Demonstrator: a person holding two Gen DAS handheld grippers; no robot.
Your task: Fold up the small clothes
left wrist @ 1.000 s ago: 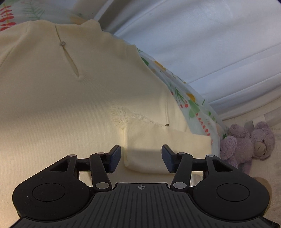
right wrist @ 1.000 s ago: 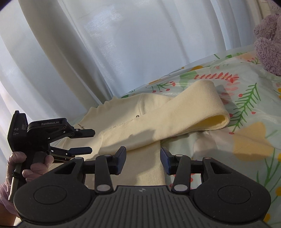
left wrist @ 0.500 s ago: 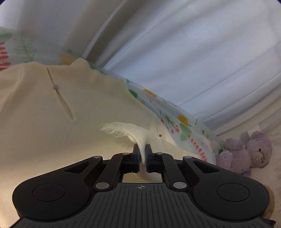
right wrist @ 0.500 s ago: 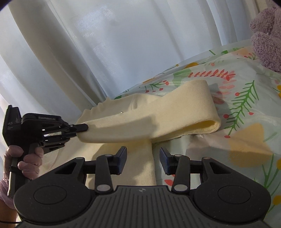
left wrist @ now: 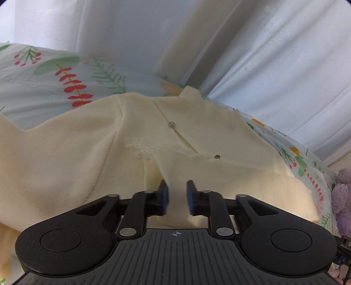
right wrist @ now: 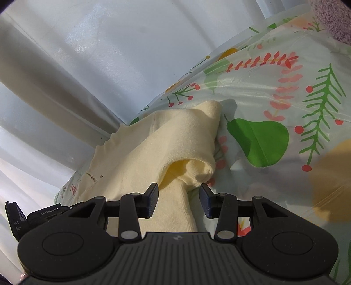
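Note:
A small cream knit cardigan (left wrist: 72, 157) with small buttons lies on the floral sheet (left wrist: 54, 72). Its sleeve (left wrist: 252, 182) is folded across the body, the lace-edged cuff near the button placket. My left gripper (left wrist: 177, 197) is open, its jaws parted a little, the sleeve cloth lying between and below them. In the right wrist view the cardigan (right wrist: 153, 149) is bunched at the shoulder fold. My right gripper (right wrist: 178, 201) is open above the cloth just below that fold. The left gripper's body (right wrist: 43, 216) shows at the lower left there.
White curtains (left wrist: 274, 54) hang right behind the cardigan. A purple teddy bear (left wrist: 342, 197) sits at the right, also at the top right corner of the right wrist view (right wrist: 333, 19). The floral sheet (right wrist: 285, 109) spreads to the right of the cardigan.
My left gripper shut on the sleeve cuff, carried it across the cardigan's body, then opened and let it go. My right gripper moved closer to the shoulder fold and stayed open.

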